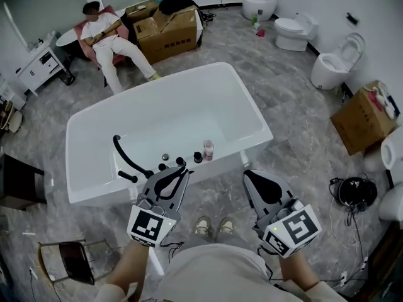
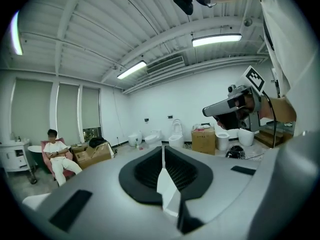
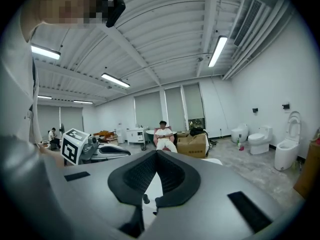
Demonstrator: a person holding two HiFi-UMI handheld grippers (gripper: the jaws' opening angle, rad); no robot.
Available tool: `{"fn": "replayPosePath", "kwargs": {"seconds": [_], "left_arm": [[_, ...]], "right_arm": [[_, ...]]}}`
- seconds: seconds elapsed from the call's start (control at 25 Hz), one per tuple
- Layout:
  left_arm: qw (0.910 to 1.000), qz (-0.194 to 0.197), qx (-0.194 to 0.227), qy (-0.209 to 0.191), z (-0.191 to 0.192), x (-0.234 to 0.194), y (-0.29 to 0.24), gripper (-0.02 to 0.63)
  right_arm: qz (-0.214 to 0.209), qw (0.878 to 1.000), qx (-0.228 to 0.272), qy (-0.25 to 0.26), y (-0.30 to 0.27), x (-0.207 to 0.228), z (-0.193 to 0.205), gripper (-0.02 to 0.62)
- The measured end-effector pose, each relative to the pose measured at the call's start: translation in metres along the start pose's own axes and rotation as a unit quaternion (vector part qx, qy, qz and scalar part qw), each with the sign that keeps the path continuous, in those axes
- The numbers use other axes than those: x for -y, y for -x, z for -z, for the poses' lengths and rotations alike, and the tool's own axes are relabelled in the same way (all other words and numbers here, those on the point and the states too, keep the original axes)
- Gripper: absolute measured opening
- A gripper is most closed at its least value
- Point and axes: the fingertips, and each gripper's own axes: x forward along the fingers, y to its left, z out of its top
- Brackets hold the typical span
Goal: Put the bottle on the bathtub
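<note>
Only one bottle (image 1: 208, 150) stands on the one bathtub (image 1: 151, 92)

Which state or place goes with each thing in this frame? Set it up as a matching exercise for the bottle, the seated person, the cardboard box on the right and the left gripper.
Things:
1. bottle
2. seated person
3. cardboard box
4. left gripper

Places or states:
A. jaws together, nothing held
B. on a pink chair at the far left
C. standing on the bathtub near rim, by the black tap
D. at the right, near the white toilets

Pairs: 1-C, 2-B, 3-D, 4-A
</note>
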Motion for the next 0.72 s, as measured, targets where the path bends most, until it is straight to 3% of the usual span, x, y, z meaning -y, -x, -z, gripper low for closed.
{"fn": "replayPosePath", "kwargs": {"seconds": [0.4,0.72], "left_arm": [[0.9998,-0.016,0.009,0.0,-0.008,0.025,0.03,0.026],[0.9997,-0.015,0.018,-0.011,-0.018,0.028,0.041,0.026]], "right_arm": [[-0.02,1.0,-0.017,0.006,0.012,-0.031,0.016,0.028],[-0.013,1.0,-0.02,0.004,0.015,-0.032,0.02,0.028]]}}
